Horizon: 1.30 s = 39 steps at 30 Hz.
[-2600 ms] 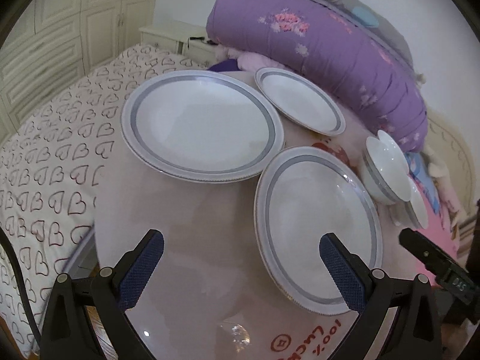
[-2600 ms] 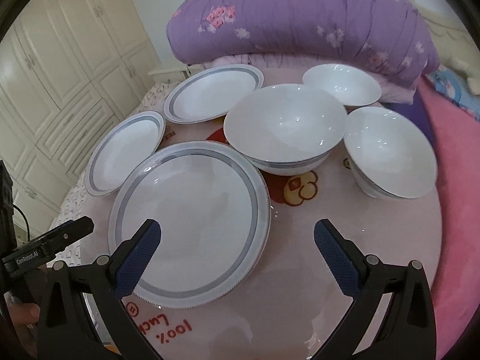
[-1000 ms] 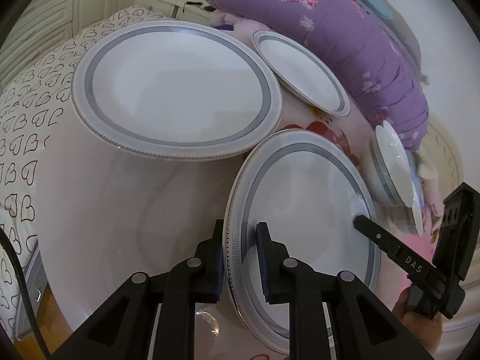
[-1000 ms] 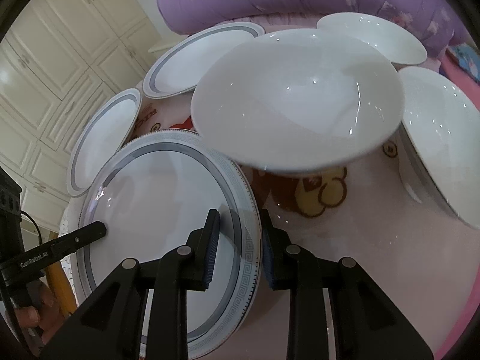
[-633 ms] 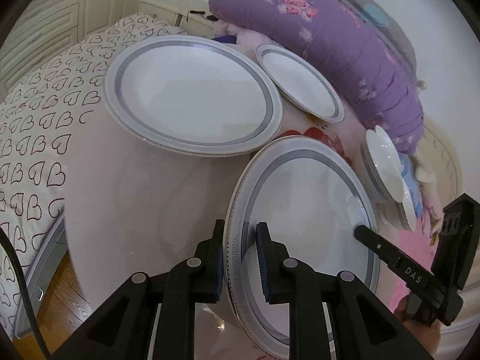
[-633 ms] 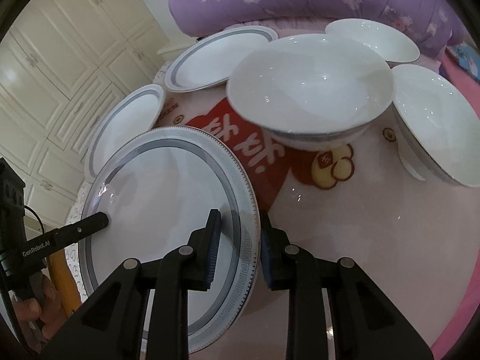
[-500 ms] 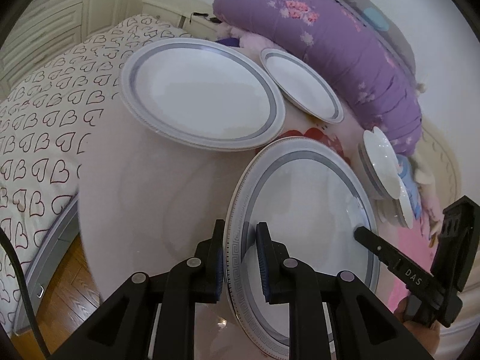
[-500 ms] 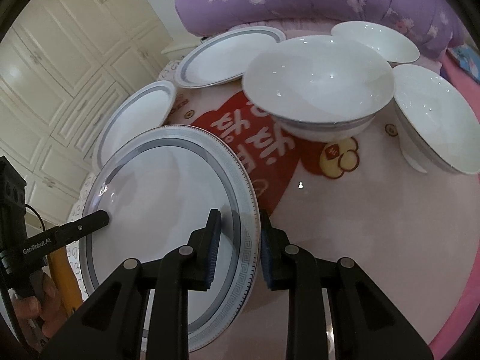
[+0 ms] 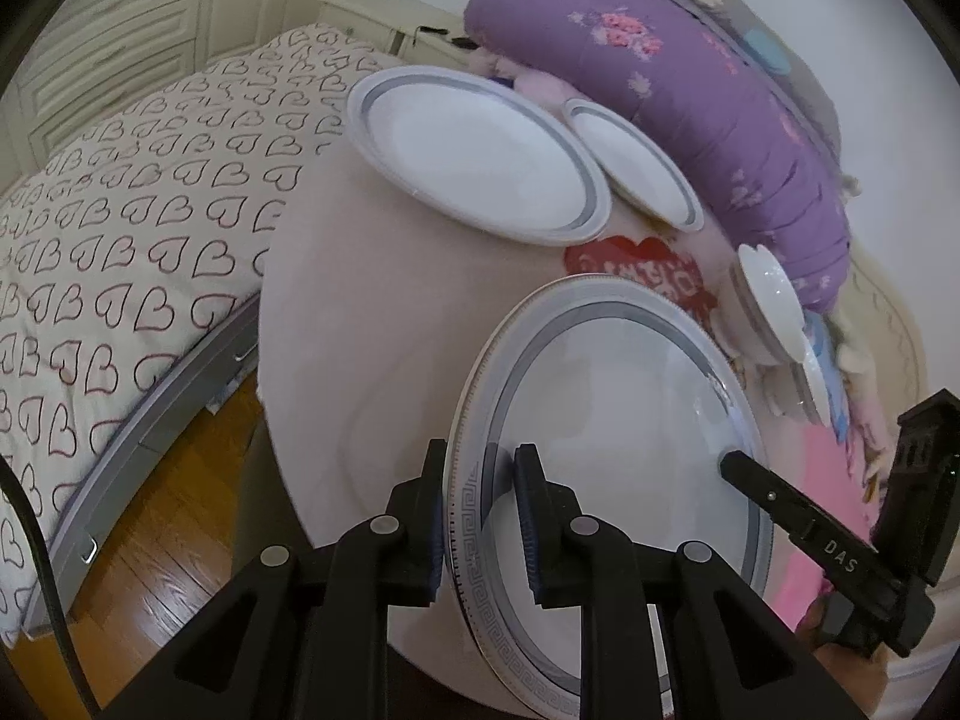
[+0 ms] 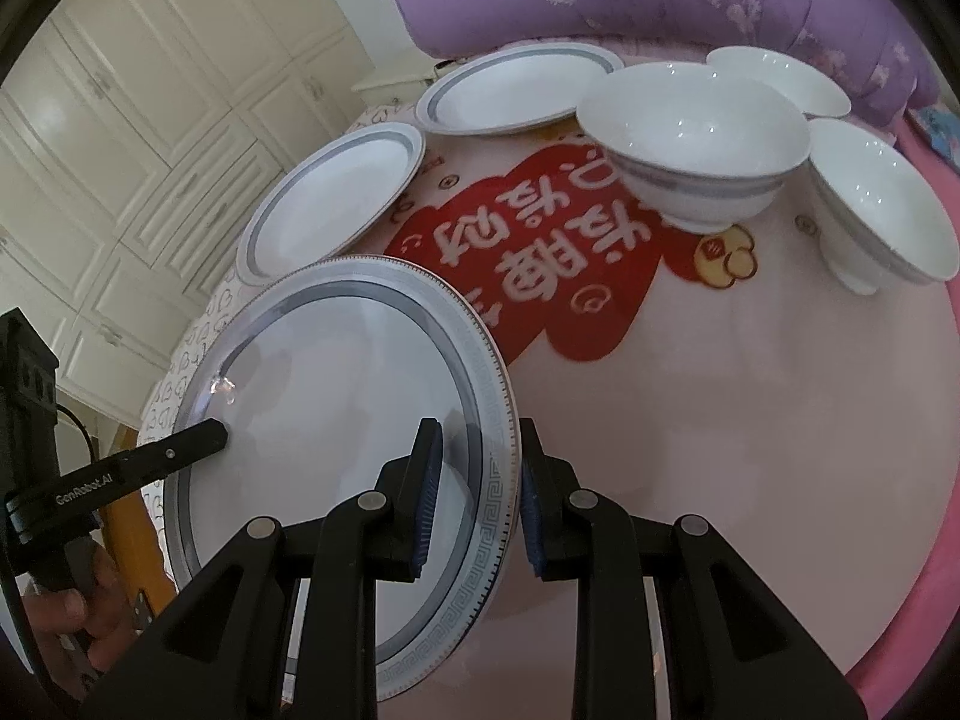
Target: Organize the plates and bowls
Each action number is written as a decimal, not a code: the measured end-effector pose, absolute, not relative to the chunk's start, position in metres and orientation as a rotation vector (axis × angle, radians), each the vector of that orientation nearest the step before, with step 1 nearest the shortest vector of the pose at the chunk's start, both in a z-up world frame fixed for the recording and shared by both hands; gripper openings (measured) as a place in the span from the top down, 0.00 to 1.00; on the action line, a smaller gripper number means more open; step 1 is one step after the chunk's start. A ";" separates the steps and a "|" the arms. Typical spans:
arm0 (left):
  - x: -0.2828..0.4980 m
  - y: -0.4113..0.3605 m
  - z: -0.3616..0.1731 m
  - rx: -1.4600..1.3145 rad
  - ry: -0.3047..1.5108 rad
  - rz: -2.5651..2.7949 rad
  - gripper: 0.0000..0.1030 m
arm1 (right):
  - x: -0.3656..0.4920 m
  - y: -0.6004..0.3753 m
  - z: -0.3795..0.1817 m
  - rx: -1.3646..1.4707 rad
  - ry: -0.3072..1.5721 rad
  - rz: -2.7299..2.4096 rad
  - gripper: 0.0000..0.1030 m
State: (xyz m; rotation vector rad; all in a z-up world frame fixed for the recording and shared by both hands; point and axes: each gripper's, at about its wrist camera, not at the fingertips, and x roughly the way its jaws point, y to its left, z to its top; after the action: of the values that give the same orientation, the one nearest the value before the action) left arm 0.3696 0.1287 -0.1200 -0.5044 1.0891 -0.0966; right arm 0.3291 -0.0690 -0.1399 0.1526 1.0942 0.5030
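Facing round pink table (image 10: 750, 420), white wardrobes (image 10: 120, 138)

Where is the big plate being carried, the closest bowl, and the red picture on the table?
big plate (image 10: 336, 396), right wrist view, on its white middle
closest bowl (image 10: 690, 114), right wrist view, on its inside
red picture (image 10: 540, 276), right wrist view, on the red patch with writing

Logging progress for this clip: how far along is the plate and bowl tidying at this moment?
Early stage. Nothing looks stacked: two plates, one larger and one smaller, lie separately on the round table, and three bowls stand apart. In hand: the left gripper and right gripper each clamp opposite rims of the big key-pattern plate, tilted off the table. Left: set it down, then group the other plates and the bowls.
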 end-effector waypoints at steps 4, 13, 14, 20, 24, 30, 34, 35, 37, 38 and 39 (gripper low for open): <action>0.364 0.129 -0.119 -0.507 1.091 -0.098 0.84 | 0.324 -0.072 -0.142 0.148 1.099 0.500 0.77; 0.366 0.125 -0.126 -0.498 1.099 -0.101 0.84 | 0.324 -0.075 -0.149 0.140 1.111 0.480 0.77; 0.366 0.124 -0.128 -0.497 1.101 -0.101 0.83 | 0.325 -0.075 -0.151 0.139 1.114 0.479 0.77; 0.371 0.121 -0.139 -0.483 1.110 -0.094 0.83 | 0.327 -0.072 -0.163 0.118 1.128 0.472 0.77; 0.371 0.116 -0.139 -0.445 1.094 -0.083 0.82 | 0.326 -0.073 -0.168 0.121 1.136 0.476 0.76; 0.367 0.110 -0.140 -0.424 1.086 -0.079 0.81 | 0.325 -0.070 -0.167 0.089 1.125 0.476 0.74; 0.366 0.108 -0.138 -0.409 1.076 -0.074 0.74 | 0.324 -0.071 -0.164 0.093 1.111 0.483 0.53; 0.366 0.107 -0.138 -0.407 1.075 -0.071 0.65 | 0.324 -0.071 -0.163 0.094 1.104 0.480 0.36; 0.364 0.108 -0.135 -0.398 1.057 -0.054 0.41 | 0.324 -0.073 -0.159 0.105 1.080 0.478 0.23; 0.363 0.108 -0.133 -0.395 1.042 -0.040 0.27 | 0.325 -0.075 -0.157 0.110 1.072 0.477 0.20; 0.361 0.109 -0.130 -0.391 1.022 -0.026 0.20 | 0.325 -0.077 -0.154 0.118 1.061 0.469 0.16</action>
State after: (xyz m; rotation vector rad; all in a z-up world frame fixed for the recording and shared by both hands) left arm 0.3608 0.1092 -0.1297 -0.3906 1.0215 -0.0263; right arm 0.3254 -0.0770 -0.1538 0.1183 1.0612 0.4688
